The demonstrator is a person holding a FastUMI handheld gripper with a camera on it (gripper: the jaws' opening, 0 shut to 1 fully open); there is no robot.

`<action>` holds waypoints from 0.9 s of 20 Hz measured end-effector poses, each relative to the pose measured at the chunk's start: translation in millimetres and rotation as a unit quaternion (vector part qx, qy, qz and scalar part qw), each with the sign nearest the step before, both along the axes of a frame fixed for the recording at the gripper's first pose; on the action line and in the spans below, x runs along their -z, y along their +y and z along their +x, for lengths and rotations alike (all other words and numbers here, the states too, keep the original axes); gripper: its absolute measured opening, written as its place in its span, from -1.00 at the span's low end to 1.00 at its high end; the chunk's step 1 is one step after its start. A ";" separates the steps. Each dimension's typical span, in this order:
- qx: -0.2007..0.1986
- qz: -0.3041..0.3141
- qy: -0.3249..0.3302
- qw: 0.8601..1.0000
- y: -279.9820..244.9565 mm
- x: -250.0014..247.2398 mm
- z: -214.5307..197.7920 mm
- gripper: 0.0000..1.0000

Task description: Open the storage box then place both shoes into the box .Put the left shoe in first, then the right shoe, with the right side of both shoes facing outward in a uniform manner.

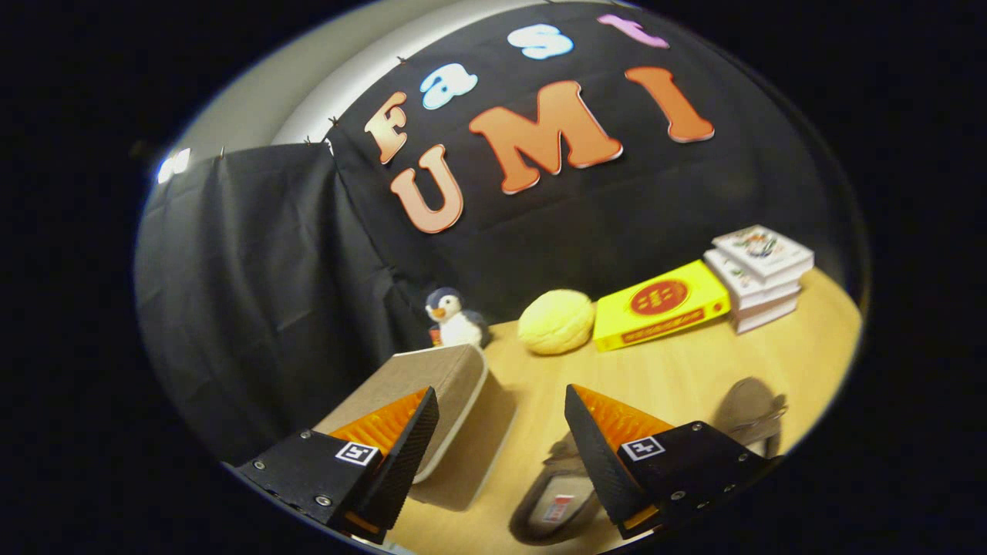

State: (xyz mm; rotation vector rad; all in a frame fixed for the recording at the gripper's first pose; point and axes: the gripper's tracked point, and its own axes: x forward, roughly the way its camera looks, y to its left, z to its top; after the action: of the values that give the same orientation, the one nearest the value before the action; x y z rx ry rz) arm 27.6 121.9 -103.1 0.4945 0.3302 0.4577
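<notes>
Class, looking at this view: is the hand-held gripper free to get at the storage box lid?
Probably yes. The hand-held gripper is open, fingers spread, and the storage box sits closed just ahead, partly behind one finger. Nothing rests on its lid; the shoes lie off to the side.

Gripper [501, 401] over the worktop [663, 366], jaws spread wide with nothing between them.
A closed beige storage box [443, 385] lies behind the left jaw; one shoe [551, 505] sits under the right jaw, another shoe [748, 405] beyond it. Farther ahead: a toy penguin [453, 317], a yellow ball [556, 321], a yellow box [661, 304], stacked books [759, 274].
</notes>
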 end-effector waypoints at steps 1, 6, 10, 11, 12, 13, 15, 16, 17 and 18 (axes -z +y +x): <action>-0.026 0.036 0.023 0.999 8.6 4.9 -2.4 0.97; -0.133 0.181 0.120 0.967 48.1 22.3 -15.6 0.96; -0.180 0.272 0.185 0.927 65.4 31.3 -17.1 0.96; -0.186 0.277 0.193 0.923 70.4 36.9 -16.8 0.96; -0.194 0.276 0.202 0.920 75.1 42.7 -16.7 0.96; -0.205 0.274 0.213 0.915 81.1 48.8 -20.7 0.96; -0.225 0.281 0.230 0.904 91.3 51.9 -23.0 0.96; -0.232 0.288 0.233 0.899 94.1 52.3 -24.2 0.96; -0.238 0.298 0.235 0.894 96.6 51.7 -24.0 0.96; -0.242 0.307 0.235 0.890 99.0 50.8 -23.5 0.96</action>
State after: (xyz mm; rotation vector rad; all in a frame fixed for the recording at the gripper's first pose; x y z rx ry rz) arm 4.0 221.0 -153.9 1.1630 0.7965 0.9418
